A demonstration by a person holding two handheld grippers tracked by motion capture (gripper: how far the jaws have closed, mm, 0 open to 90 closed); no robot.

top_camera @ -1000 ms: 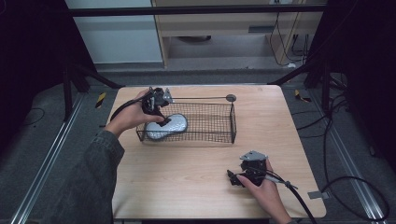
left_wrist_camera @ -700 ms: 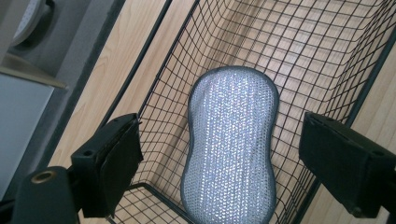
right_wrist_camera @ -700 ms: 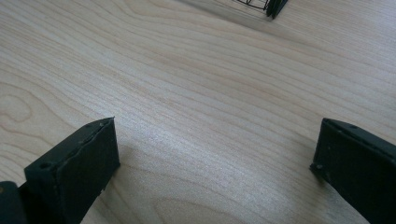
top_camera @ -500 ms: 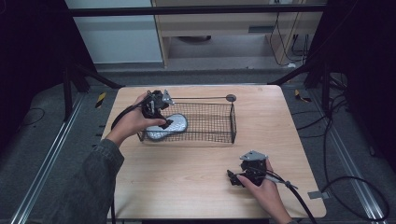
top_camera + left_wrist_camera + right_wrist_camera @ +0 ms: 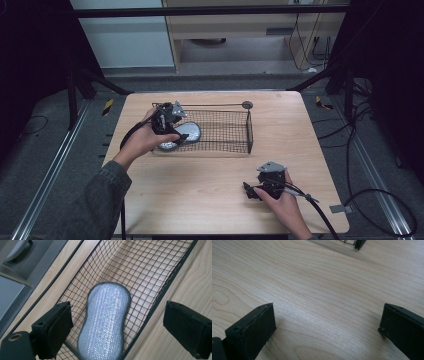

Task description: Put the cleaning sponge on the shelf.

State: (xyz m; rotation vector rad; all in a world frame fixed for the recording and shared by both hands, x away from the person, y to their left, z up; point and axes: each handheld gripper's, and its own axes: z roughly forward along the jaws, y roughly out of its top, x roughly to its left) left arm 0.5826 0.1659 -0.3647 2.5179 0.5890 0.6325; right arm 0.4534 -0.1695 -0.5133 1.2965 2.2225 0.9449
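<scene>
A silvery, peanut-shaped scrub sponge lies flat on the floor of a black wire basket, at the basket's left end. My left gripper hovers above that end of the basket, open, its jaws spread wide over the sponge without touching it. My right gripper rests low over the bare wooden table near the front right, open with nothing between its jaws.
The basket stands across the table's far middle, its long handle ending in a round disc at the back. One corner of the basket is seen far ahead in the right gripper view. Cables trail from both grippers.
The left gripper has shifted slightly over the basket's left end; the sponge stays in the basket. The right gripper has not moved.
</scene>
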